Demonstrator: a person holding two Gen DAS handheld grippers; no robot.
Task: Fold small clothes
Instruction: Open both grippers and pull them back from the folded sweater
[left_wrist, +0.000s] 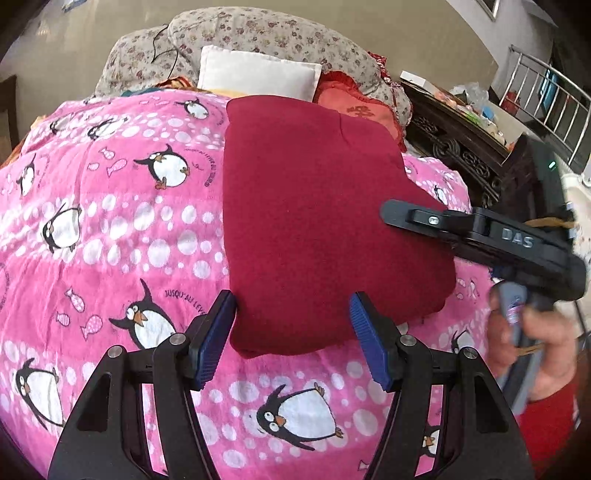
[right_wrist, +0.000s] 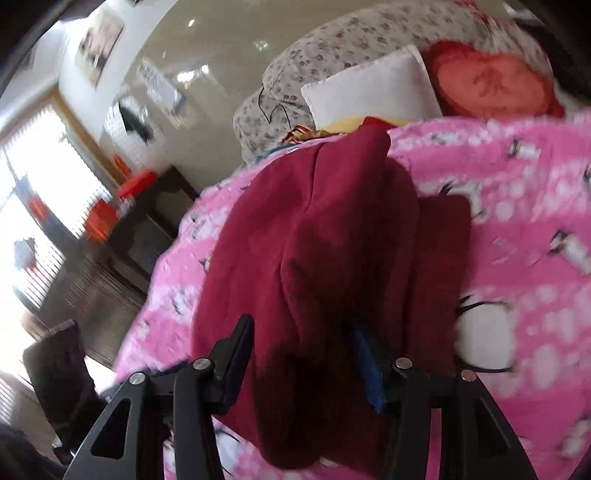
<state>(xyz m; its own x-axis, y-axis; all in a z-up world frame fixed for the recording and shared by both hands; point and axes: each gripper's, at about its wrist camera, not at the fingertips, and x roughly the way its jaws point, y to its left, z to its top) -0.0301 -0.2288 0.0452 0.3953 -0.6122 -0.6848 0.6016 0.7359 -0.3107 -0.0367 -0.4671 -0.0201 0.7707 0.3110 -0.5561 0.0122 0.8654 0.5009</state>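
A dark red folded garment (left_wrist: 325, 229) lies flat on the pink penguin blanket (left_wrist: 110, 221). My left gripper (left_wrist: 293, 332) stands open, its blue pads (left_wrist: 216, 343) on either side of the garment's near edge without squeezing it. From the right, my right gripper (left_wrist: 391, 212) reaches over the garment's right side, held by a hand (left_wrist: 535, 332). In the blurred right wrist view the same garment (right_wrist: 332, 221) fills the gap of the right gripper (right_wrist: 301, 362). Its jaws stand apart over the shadowed cloth. A fold partly hides the right blue pad (right_wrist: 369, 376).
At the bed's head lie a white pillow (left_wrist: 258, 74), a floral quilt (left_wrist: 258, 33) and a red heart cushion (right_wrist: 491, 81). A dark carved cabinet (left_wrist: 461, 147) with clutter stands right of the bed. Beyond the bed's left side are dark furniture (right_wrist: 155, 229) and a bright window.
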